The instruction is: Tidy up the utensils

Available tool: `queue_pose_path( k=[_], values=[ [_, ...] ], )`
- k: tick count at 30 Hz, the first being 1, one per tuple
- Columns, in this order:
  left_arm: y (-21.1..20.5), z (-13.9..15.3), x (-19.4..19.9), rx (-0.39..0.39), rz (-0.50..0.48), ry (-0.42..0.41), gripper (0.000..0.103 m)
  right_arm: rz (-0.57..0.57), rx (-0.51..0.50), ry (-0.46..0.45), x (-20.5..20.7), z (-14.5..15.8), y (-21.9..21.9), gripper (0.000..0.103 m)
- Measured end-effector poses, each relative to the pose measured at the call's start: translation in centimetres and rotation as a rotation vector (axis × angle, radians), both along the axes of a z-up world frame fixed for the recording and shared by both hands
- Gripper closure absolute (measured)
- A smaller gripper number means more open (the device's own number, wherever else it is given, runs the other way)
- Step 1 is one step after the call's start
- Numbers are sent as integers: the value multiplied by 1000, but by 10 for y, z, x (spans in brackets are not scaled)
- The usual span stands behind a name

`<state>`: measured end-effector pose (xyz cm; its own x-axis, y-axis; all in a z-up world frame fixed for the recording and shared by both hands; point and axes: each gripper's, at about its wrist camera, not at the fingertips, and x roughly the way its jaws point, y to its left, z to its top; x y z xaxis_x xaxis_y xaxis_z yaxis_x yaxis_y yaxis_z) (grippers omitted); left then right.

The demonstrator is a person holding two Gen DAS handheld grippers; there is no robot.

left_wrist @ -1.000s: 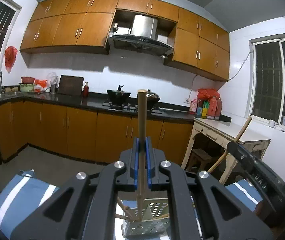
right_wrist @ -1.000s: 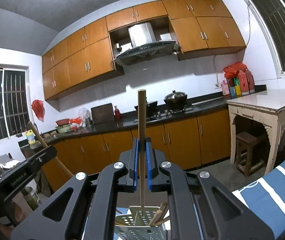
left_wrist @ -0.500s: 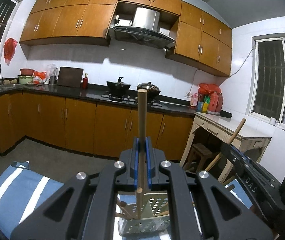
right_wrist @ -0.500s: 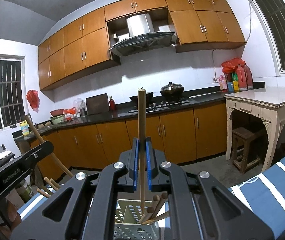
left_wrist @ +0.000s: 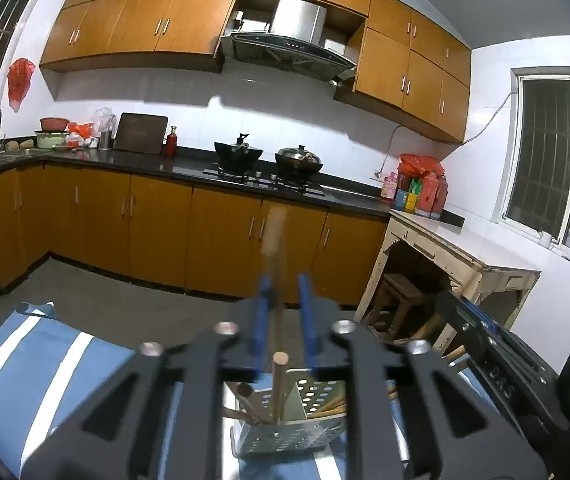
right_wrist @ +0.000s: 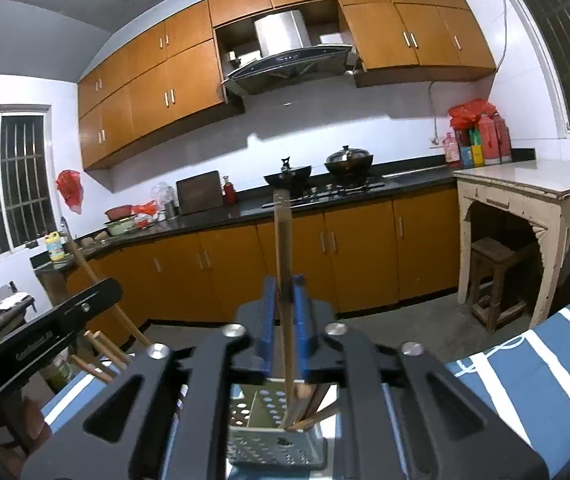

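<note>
A perforated metal utensil holder (left_wrist: 285,428) (right_wrist: 273,436) stands on a blue-and-white striped cloth (left_wrist: 37,368) just below both grippers. Several wooden chopsticks lean inside it. My left gripper (left_wrist: 284,308) has its blue pads apart; a blurred wooden chopstick (left_wrist: 275,248) drops between them toward the holder. My right gripper (right_wrist: 285,312) is nearly shut around another upright wooden chopstick (right_wrist: 283,248) whose lower end reaches into the holder. Each gripper shows at the edge of the other's view: the right one (left_wrist: 497,360), the left one (right_wrist: 45,340).
Orange base cabinets (left_wrist: 157,224) under a black counter (left_wrist: 189,166) with two woks on the stove run across the back. A worn white table (right_wrist: 525,184) with a wooden stool (right_wrist: 493,272) under it stands at the right. Grey floor lies between.
My left gripper has opened and let go of its chopstick, which slides down into the holder. Both grippers have come lower over the holder. The right chopstick has sunk deeper.
</note>
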<state>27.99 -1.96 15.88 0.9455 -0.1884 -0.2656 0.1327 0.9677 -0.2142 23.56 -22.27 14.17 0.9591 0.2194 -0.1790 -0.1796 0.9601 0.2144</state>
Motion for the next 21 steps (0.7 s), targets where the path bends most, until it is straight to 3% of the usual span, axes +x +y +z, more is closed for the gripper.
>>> queue_pose_path(
  k=[1,7,10,17,21],
  values=[
    [2,2,-2,1,5,-2,72,-6,-4,-11,-5,2,-1,60],
    [19,10,-29,11,18,-4,57,-3,-6,-24,-34,15,-11,56],
    [30,9,-50,24,27,-5,47,-6,0,-34,-52,17,-15,42],
    [47,-16,-113,82,67,1,11,-6,-23,-9,-105,-1,-18,9],
    [49,-39,-149,133,86,24,4,-25,-54,18,-127,-18,-13,2]
  ],
)
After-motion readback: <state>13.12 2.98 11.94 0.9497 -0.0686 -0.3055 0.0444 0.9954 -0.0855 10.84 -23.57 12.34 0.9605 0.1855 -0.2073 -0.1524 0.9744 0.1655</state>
